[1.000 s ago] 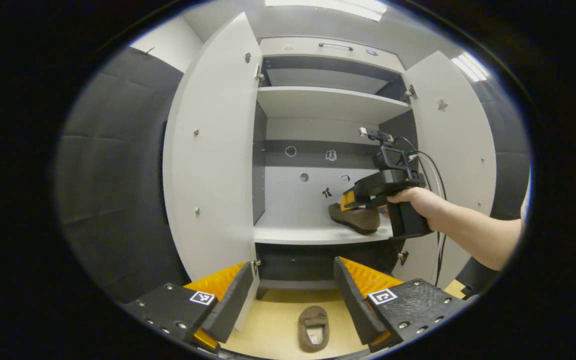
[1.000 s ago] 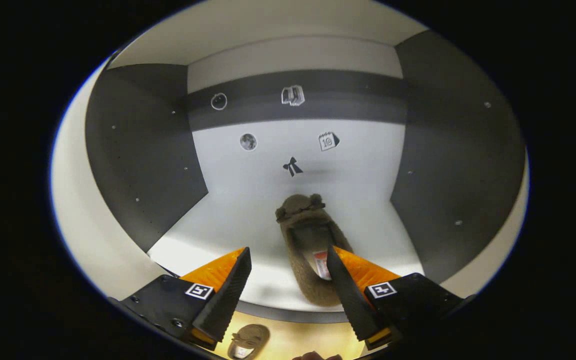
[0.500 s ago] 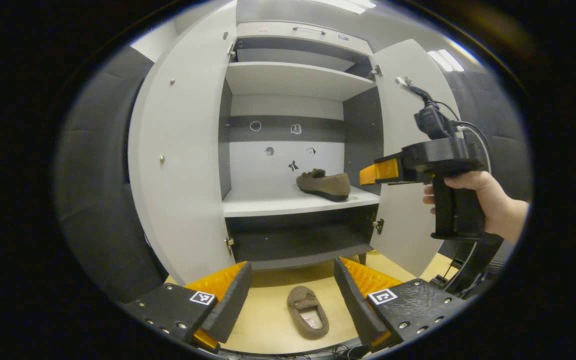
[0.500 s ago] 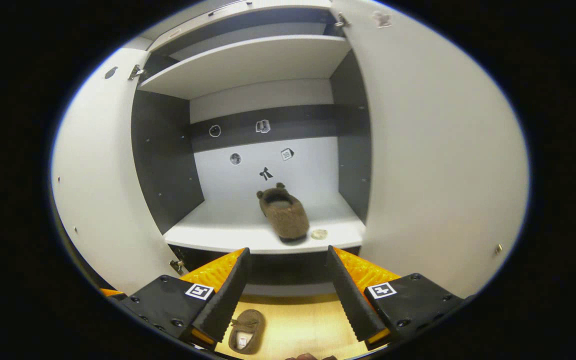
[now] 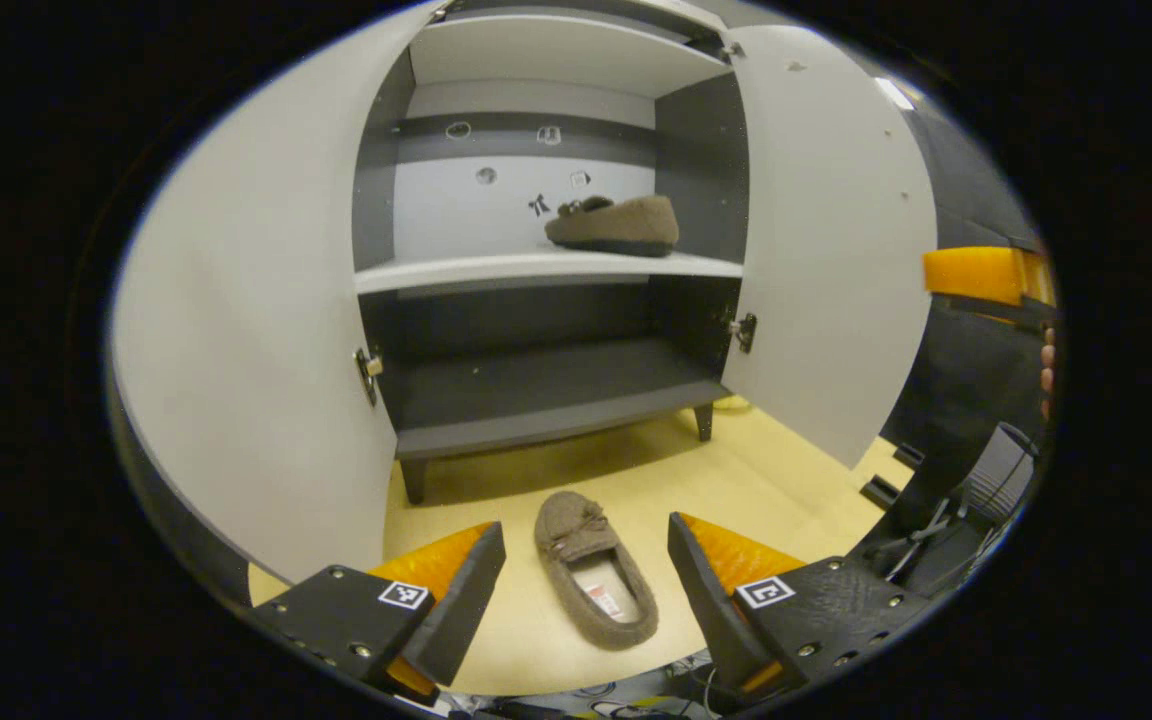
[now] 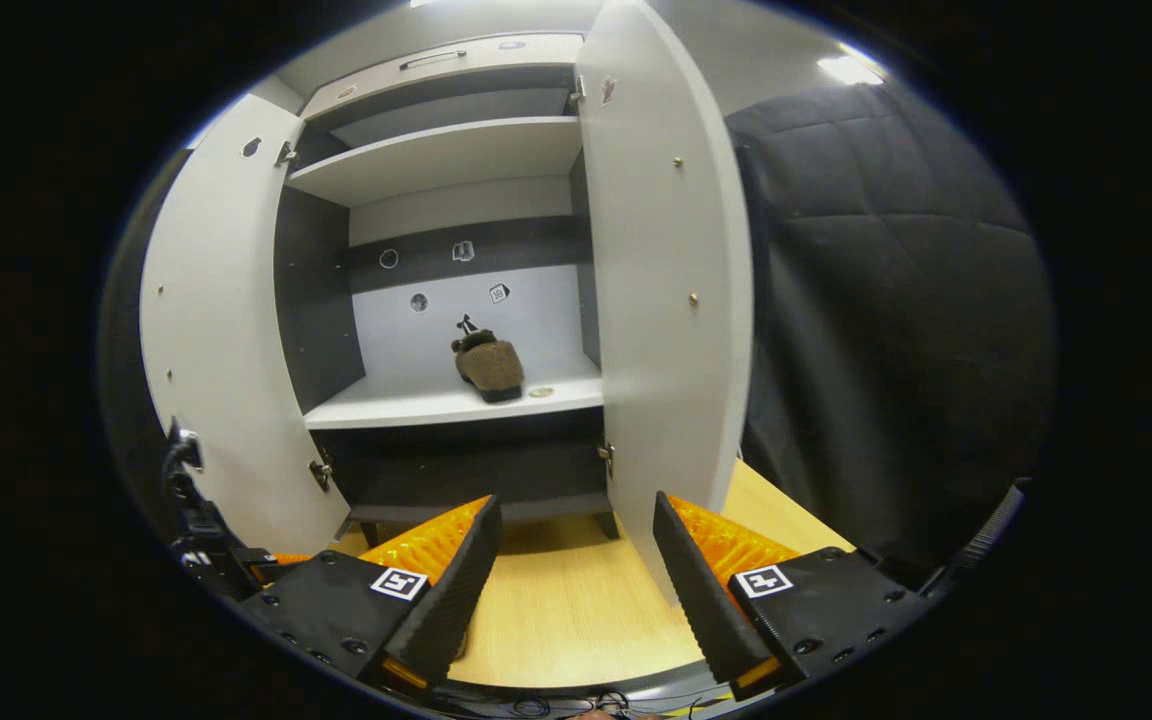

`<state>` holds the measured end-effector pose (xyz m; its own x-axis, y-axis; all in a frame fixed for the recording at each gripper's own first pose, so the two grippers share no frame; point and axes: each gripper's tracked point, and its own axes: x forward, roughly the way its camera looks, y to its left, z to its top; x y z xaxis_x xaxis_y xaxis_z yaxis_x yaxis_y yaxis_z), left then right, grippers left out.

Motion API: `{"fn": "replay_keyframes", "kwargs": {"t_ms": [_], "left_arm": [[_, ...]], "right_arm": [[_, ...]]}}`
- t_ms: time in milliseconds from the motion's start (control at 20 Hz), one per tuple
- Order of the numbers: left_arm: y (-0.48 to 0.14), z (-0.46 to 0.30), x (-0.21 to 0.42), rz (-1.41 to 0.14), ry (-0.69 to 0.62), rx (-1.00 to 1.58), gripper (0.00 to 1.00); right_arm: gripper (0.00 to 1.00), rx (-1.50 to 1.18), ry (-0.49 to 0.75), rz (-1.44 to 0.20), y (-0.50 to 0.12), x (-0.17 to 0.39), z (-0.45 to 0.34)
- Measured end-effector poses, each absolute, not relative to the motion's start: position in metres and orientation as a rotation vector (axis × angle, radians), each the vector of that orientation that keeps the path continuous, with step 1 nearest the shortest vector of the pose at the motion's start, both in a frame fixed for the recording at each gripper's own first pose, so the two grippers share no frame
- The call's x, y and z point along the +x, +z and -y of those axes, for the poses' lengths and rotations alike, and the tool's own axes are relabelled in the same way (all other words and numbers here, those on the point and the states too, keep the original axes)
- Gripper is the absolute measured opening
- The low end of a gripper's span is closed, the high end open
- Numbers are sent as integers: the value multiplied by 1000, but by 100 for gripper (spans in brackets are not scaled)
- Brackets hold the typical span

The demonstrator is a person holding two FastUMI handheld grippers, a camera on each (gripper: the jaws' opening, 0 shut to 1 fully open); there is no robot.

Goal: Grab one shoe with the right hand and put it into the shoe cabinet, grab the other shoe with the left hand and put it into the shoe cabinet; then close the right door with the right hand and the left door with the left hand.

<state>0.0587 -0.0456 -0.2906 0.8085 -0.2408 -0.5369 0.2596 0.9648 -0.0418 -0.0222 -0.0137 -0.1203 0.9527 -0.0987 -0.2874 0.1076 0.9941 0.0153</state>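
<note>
Now first shoe (image 5: 614, 224) sits on shelf (image 5: 546, 268) — right gripper (image 6: 576, 590) has backed off, released; left gripper (image 5: 584, 600), spread, drops toward floor shoe (image 5: 594, 580).

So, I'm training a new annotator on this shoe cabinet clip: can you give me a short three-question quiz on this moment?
1. True or false: both cabinet doors are shut.
2. Where is the second shoe? A) on the floor between the left gripper's fingers B) middle shelf C) top shelf
3. Fill in: the first shoe rests on the ___ shelf.

Key: 1 false, the left door and right door stand open; 2 A; 3 middle.
</note>
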Motion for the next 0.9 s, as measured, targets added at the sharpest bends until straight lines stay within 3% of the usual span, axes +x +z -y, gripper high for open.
{"fn": "replay_keyframes", "kwargs": {"t_ms": [100,150,200,250,300,400,650,750,900], "left_arm": [[-330,41,62,-657,-263,45,95],[-349,39,62,-695,-268,54,100],[-365,37,62,-725,-271,75,95],[-379,33,63,-748,-272,96,100],[-391,31,65,-767,-269,111,95],[-408,28,68,-804,-262,97,100],[-434,27,95,-857,-237,15,100],[-443,31,104,-878,-231,-9,70],[-450,35,114,-913,-228,-43,69]], "right_arm": [[92,24,-146,-301,-132,-43,24],[92,28,-158,-305,-135,-51,27],[92,32,-169,-310,-139,-57,30],[92,32,-181,-319,-141,-63,33],[92,32,-194,-327,-145,-69,37],[92,28,-218,-337,-145,-77,44],[92,30,-300,-360,-142,-98,77],[92,43,-344,-382,-142,-105,94],[96,59,-414,-397,-139,-112,125]]}}
